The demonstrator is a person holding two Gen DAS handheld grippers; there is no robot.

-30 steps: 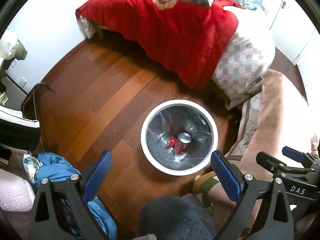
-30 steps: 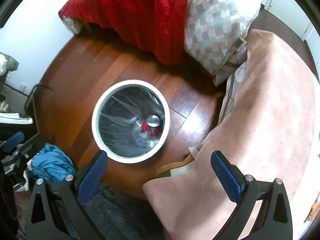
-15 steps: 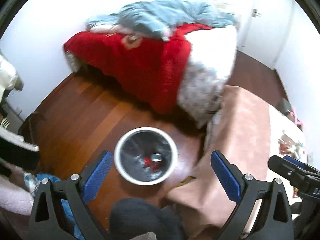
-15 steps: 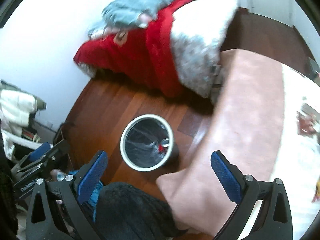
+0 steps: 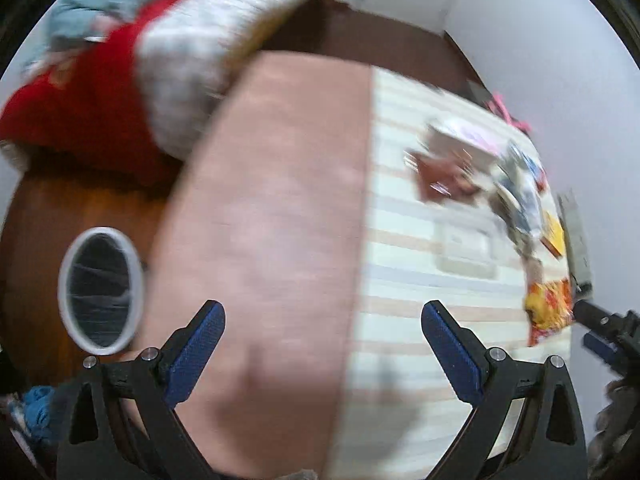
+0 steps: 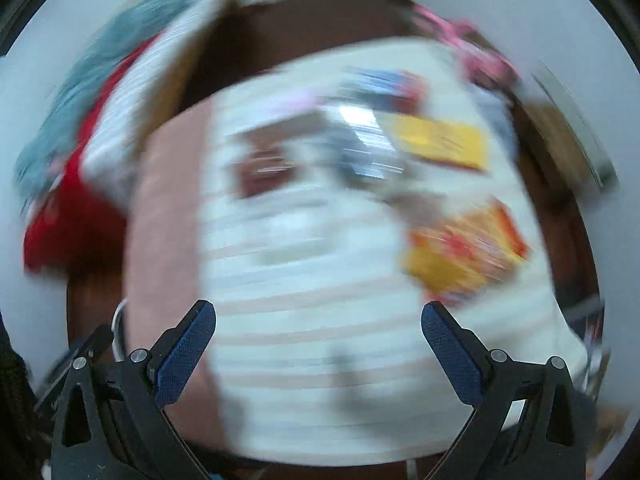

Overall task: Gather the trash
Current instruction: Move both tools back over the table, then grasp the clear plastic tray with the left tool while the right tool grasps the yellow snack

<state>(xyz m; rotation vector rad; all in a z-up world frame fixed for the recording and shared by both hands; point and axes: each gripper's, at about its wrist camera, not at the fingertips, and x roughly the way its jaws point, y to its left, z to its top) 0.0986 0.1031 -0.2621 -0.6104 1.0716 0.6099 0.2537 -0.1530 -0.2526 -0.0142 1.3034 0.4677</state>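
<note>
1. hovering over the striped surface (image 5: pixel 400 280), both pairs of tongs were spread wide with nothing between their blue pads: the left tongs (image 5: pixel 322 344) and the right tongs (image 6: pixel 318 344).
2. the trash lay scattered on the far right part of that surface, likely because it had simply been left there after use; a yellow-and-red snack wrapper (image 5: pixel 548 312) sat at the right edge, and a brown crumpled wrapper (image 5: pixel 438 178) lay farther off with a loose heap of mixed packets (image 5: pixel 520 196) to its right.
3. in the right wrist view, much blurred, the snack wrapper (image 6: pixel 464 252) showed beyond and to the right of the right tongs, apart from the pads, with a flat yellow packet (image 6: pixel 440 140) farther still.
4. relative to the left tongs, every piece of trash lay far and to the right, well apart from the pads.
5. the white-rimmed bin (image 5: pixel 100 292) stood on the wooden floor (image 5: pixel 36 220) at the near left, beside the pink blanket (image 5: pixel 272 220), presumably set there so that pieces could be carried a short way and dropped in; its contents could not be made out.
6. judging by the layout, the snack wrapper looked the nearest piece for the right tongs, and thin film would likely need a pinch at a raised fold.
</note>
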